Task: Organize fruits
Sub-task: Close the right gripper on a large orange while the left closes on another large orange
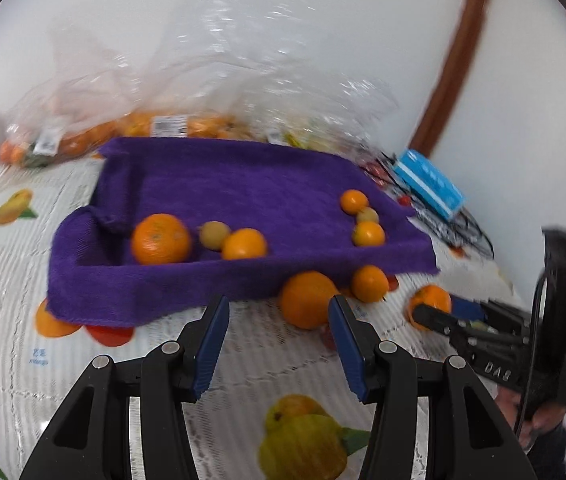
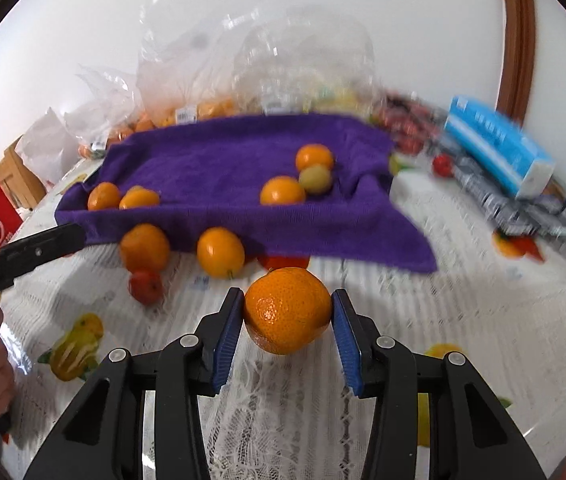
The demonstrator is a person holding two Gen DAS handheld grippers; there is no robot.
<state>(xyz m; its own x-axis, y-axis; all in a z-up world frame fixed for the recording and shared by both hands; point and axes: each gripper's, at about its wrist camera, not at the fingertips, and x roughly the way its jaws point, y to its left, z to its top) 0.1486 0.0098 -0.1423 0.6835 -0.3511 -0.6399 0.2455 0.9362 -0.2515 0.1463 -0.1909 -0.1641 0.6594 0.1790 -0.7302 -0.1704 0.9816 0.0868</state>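
Gripping a mandarin (image 2: pixel 287 310) just above the surface (image 2: pixel 463 340), the right gripper (image 2: pixel 287 312) fingers pinch its sides; carrying it level onto the purple towel (image 2: pixel 223 168) seems wise. The left gripper (image 1: pixel 279 316) fingers gape, empty.

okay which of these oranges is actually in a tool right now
The mandarin between the right tool's blue pads, in front of the purple towel. The other oranges lie loose on the towel or the tablecloth; the left tool holds nothing.
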